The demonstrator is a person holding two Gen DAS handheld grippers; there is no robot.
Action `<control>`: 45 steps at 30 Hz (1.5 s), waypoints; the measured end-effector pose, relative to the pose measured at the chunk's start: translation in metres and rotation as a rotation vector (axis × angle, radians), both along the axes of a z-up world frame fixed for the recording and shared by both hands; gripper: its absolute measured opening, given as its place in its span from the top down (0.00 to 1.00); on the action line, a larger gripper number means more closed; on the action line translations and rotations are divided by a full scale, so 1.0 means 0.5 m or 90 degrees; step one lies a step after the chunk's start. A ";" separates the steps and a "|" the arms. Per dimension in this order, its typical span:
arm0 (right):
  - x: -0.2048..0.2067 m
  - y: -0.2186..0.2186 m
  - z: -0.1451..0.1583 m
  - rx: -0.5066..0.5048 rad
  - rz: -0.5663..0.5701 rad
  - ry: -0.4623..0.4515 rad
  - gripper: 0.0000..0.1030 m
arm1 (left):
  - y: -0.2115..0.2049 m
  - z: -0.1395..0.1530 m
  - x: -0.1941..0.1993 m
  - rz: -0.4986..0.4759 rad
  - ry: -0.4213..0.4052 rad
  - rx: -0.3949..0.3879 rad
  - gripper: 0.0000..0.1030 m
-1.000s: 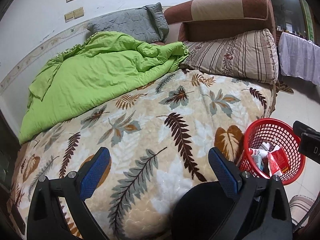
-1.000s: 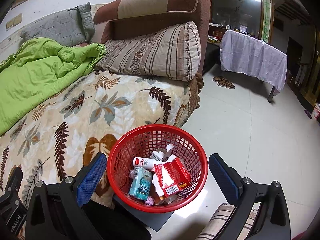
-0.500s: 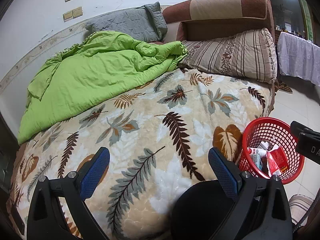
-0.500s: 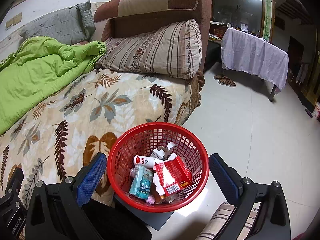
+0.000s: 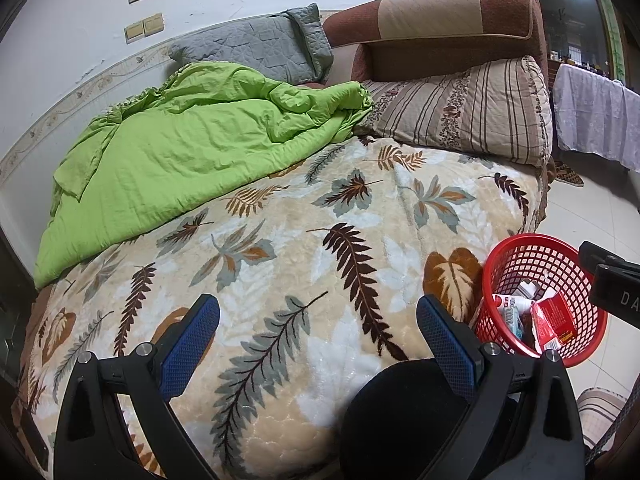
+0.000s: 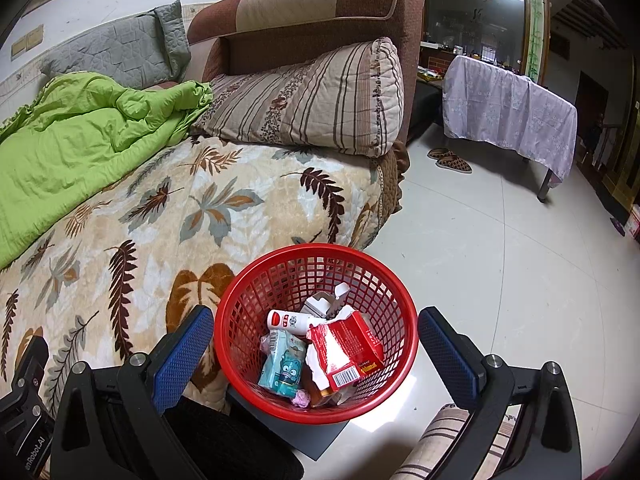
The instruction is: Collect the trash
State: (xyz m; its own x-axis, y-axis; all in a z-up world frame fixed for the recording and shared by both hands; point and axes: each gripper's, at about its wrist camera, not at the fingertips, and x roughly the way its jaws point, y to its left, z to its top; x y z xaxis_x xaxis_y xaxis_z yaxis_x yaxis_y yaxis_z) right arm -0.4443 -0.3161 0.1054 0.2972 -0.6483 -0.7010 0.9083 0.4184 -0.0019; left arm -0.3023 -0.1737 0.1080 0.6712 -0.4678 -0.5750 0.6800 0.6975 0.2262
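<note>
Both black two-finger grippers with blue textured pads, left gripper (image 5: pixel 318 322) and right gripper (image 6: pixel 316 336), are held level, jaws spread wide, gripping nothing.

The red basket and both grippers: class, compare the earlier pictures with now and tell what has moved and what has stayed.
Almost nothing moved. Both views drifted slightly; the red basket sits a touch lower in the left wrist view. Nothing was gripped or released. The left gripper and right gripper stay open and empty, the trash stays in the basket, and the bedding is unchanged.
</note>
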 end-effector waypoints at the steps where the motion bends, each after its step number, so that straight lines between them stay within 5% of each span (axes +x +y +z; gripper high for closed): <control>1: 0.000 -0.001 0.001 0.000 0.000 0.000 0.00 | 0.000 0.000 0.001 0.000 0.000 0.000 0.04; 30: 0.002 0.002 -0.003 0.001 0.004 0.002 0.00 | -0.002 -0.002 -0.001 -0.002 0.010 -0.002 0.04; 45: 0.057 0.011 0.001 -0.020 0.086 0.010 0.00 | 0.016 -0.014 0.007 0.022 0.054 -0.022 0.04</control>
State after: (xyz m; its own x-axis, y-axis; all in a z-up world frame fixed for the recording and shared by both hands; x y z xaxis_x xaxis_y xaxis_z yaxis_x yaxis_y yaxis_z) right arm -0.4159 -0.3107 0.1056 0.3721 -0.6244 -0.6868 0.8432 0.5366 -0.0311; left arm -0.2990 -0.1657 0.1008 0.6366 -0.4660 -0.6145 0.6715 0.7268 0.1445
